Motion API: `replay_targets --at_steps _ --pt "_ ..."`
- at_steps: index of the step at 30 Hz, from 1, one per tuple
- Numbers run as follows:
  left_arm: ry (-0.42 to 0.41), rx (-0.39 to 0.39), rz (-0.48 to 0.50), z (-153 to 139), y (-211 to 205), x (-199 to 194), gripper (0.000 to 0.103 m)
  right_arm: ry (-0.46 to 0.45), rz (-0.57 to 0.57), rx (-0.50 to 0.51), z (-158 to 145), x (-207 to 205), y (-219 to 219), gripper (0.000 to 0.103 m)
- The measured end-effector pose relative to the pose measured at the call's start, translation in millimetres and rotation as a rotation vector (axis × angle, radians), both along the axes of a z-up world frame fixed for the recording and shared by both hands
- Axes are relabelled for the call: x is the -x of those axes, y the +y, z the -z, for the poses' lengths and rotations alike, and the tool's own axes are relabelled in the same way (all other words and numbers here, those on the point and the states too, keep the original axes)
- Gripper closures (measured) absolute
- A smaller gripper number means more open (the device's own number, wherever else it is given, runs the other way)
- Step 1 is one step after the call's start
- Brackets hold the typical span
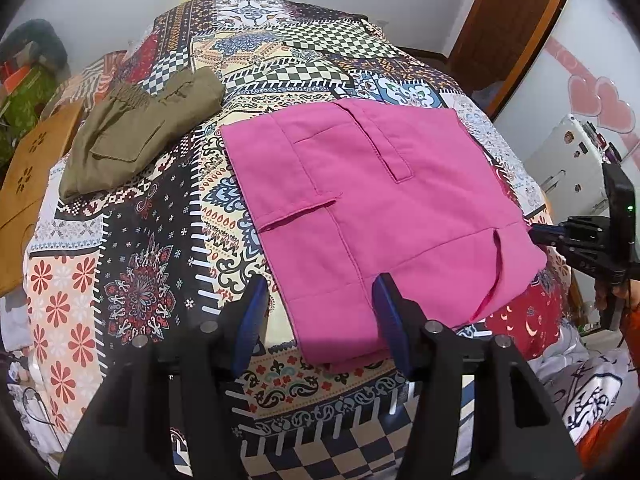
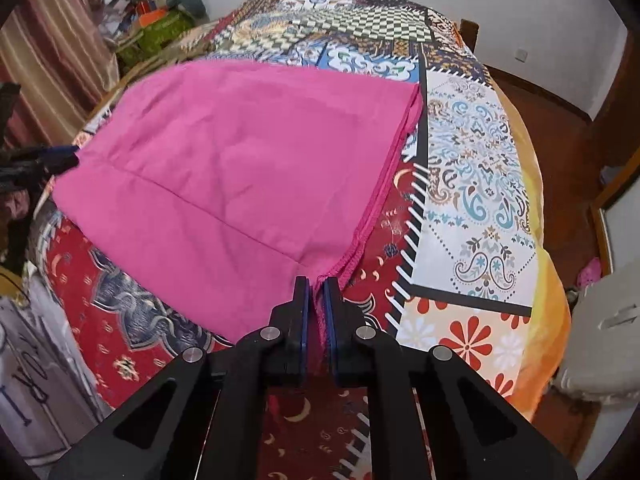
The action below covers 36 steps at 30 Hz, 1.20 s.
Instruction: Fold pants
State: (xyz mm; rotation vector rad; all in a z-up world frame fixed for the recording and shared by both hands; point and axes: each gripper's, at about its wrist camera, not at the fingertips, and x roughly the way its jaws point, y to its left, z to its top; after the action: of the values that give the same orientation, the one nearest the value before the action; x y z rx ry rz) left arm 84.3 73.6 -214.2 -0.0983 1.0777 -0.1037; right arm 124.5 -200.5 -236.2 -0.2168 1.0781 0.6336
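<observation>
Pink pants [image 1: 372, 208] lie folded flat on the patterned bedspread [image 1: 152, 264]. My left gripper [image 1: 320, 292] is open, its blue pads either side of the pants' near edge, holding nothing. My right gripper [image 2: 316, 284] is shut on the hemmed corner of the pink pants [image 2: 248, 160]. In the left wrist view the right gripper [image 1: 538, 234] shows at the pants' right corner. In the right wrist view the left gripper [image 2: 64, 158] shows at the far left edge of the pants.
Folded olive-green pants [image 1: 136, 128] lie at the bed's back left. A wooden board [image 1: 32, 184] leans at the left. A white appliance [image 1: 568, 160] and a door [image 1: 512, 20] stand to the right. Clutter [image 2: 160, 20] sits beyond the bed.
</observation>
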Motion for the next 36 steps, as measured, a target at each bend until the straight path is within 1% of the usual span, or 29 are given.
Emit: replay_targets --at_steps 3,5,7,8,9,10,11,13,15,18,19,20,21,23,26,29,33,36 --pt "0.000 -0.004 -0.013 3 3 0 0.041 0.014 -0.002 0.012 5 -2 2 0.096" --pt "0.009 0.009 -0.020 0 6 -1 0.042 0.043 0.009 0.001 2 -7 0 0.096" --pt "0.002 0.003 -0.021 -6 8 -3 0.042 0.060 0.036 -0.021 -4 -14 -4 0.093" --pt "-0.017 -0.006 -0.015 -12 9 -4 0.042 0.053 0.044 -0.030 -9 -18 -6 0.083" --pt "-0.036 -0.017 -0.013 -19 10 -5 0.042 0.040 0.049 -0.033 -13 -20 -6 0.077" --pt "-0.052 -0.030 -0.015 -25 11 -8 0.042 0.006 0.057 -0.035 -19 -24 -7 0.065" --pt "-0.076 -0.045 -0.021 -33 14 -12 0.042 -0.019 0.060 -0.036 -23 -26 -6 0.061" --pt "-0.104 -0.054 -0.029 -42 17 -20 0.042 -0.074 0.054 -0.040 -34 -33 -4 0.061" --pt "-0.125 -0.063 -0.042 -48 21 -33 0.042 -0.091 0.053 -0.051 -41 -44 -1 0.061" --pt "-0.132 -0.076 -0.064 -46 28 -55 0.042 -0.109 0.053 -0.085 -48 -58 5 0.061" --pt "-0.123 -0.072 -0.069 -43 30 -61 0.042 -0.116 0.055 -0.090 -48 -63 6 0.061" --pt "-0.105 -0.054 -0.076 -38 34 -71 0.044 -0.124 0.056 -0.092 -49 -63 7 0.061" --pt "-0.090 -0.037 -0.081 -34 37 -77 0.047 -0.134 0.058 -0.089 -49 -71 11 0.061" --pt "-0.049 0.004 -0.090 -23 45 -90 0.051 -0.142 0.062 -0.089 -48 -82 14 0.061" --pt "-0.022 0.017 -0.100 -12 50 -103 0.051 -0.142 0.071 -0.092 -42 -98 16 0.061" --pt "0.005 0.015 -0.094 -1 53 -113 0.051 -0.132 0.084 -0.087 -31 -119 20 0.061" --pt "0.040 0.064 -0.087 7 61 -122 0.051 -0.115 0.105 -0.102 -18 -139 20 0.061" --pt "0.051 0.076 -0.080 10 61 -127 0.051 -0.100 0.118 -0.103 -10 -152 21 0.061"
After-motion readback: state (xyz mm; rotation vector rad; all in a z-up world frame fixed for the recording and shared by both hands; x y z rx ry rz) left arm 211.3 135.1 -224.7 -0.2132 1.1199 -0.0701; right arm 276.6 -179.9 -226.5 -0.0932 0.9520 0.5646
